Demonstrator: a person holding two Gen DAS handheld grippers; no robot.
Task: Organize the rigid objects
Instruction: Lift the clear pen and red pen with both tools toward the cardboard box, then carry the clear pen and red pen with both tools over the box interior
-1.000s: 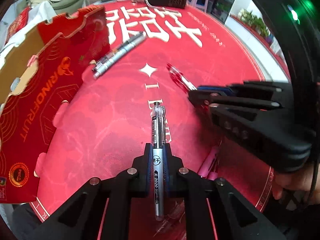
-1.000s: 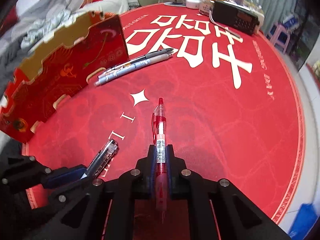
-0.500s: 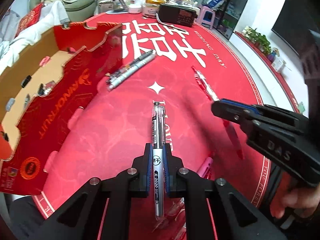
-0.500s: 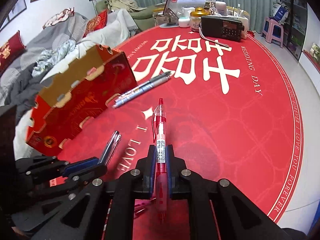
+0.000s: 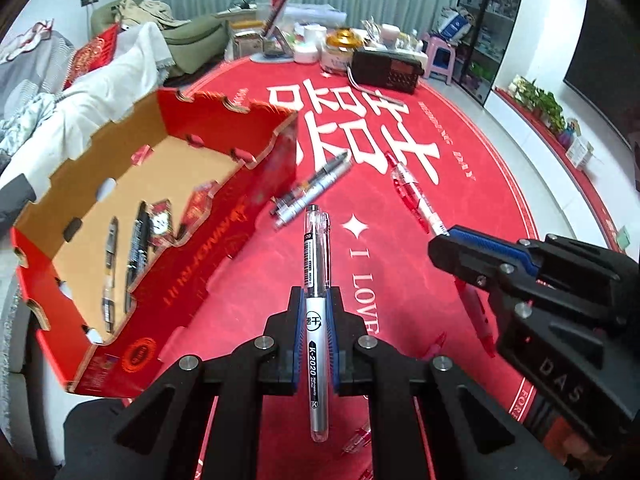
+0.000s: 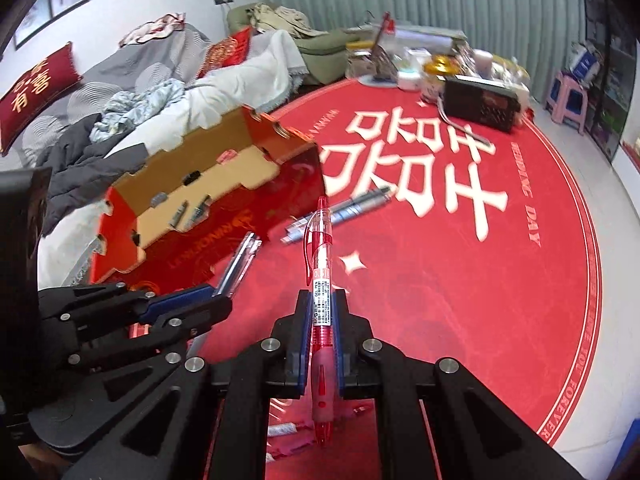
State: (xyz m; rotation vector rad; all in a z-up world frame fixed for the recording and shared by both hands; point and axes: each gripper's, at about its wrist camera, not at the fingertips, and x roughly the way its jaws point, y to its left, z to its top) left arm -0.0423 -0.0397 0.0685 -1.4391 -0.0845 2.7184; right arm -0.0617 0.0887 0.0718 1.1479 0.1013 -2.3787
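My left gripper is shut on a silver and clear gel pen, held above the red tablecloth and pointing forward. My right gripper is shut on a red pen, also held in the air. Each gripper shows in the other's view: the right gripper with the red pen, the left gripper with the clear pen. An open red cardboard box stands to the left with two pens inside. Two grey pens lie beside the box.
A black radio, jars and clutter stand at the table's far edge. Pink pens lie on the cloth below my grippers. A sofa with bedding is at the left, a pink stool at the right.
Both grippers have risen well above the table with their pens. The view has tilted up, and the box's inside with its pens now shows.
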